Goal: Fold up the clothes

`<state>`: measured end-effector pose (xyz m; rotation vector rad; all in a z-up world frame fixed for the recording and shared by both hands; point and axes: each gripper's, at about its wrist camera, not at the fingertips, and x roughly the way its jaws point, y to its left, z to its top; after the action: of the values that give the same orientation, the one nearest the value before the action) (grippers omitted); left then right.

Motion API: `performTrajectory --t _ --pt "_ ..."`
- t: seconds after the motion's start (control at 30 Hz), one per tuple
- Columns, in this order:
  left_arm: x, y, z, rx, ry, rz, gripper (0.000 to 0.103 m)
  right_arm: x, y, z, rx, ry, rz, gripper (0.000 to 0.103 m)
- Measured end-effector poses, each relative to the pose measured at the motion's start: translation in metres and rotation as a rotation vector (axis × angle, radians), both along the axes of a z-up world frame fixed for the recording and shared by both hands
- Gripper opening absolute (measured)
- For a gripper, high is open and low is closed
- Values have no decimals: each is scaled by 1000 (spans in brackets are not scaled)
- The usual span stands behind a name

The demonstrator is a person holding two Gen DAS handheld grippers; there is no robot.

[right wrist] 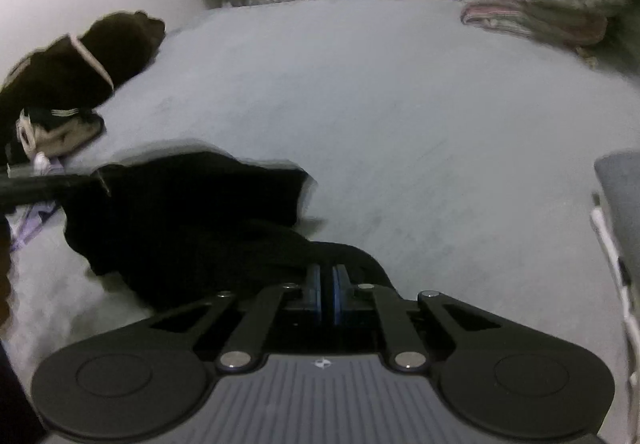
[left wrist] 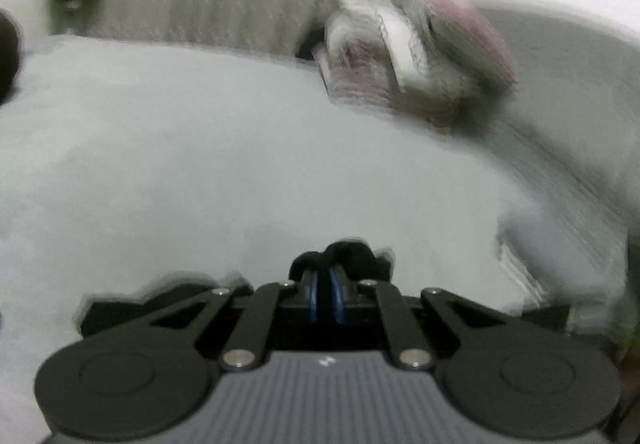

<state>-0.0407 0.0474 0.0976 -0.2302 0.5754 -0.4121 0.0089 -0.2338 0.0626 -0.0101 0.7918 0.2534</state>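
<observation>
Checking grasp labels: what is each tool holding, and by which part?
Left tool: shut on a small bit of black cloth; part unclear. Right tool: shut at the near edge of the black garment on the bed.

blur: folded stack [left wrist: 416, 56] smeared | cut off: dark clothes pile [right wrist: 60, 84] at left edge

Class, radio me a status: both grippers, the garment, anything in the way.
Left gripper shut on black fabric. Right gripper shut on black garment. Folded stack far off, nothing blocking.
</observation>
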Motion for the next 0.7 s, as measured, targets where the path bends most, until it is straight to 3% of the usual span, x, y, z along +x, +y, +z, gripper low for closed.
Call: performTrajectory --t 0.13,0.2,0.3,0.37,0.53,0.7 --pt "-6 75 31 -236 -113 142 7 -11 -17 35 69 -190 -70 7" --pt "-11 110 40 -314 -133 207 7 -18 -29 48 82 -264 -129 7" --pt "-20 144 45 -381 -176 287 7 -27 -39 54 26 -344 -242 7" --pt "-25 159 45 -404 -195 322 7 -32 -45 57 5 -390 -310 7" --pt "-35 175 50 -377 -225 353 7 -51 -54 74 12 -550 -460 7" --pt "-34 177 52 -381 -209 344 7 -43 -69 75 73 -525 -553 7"
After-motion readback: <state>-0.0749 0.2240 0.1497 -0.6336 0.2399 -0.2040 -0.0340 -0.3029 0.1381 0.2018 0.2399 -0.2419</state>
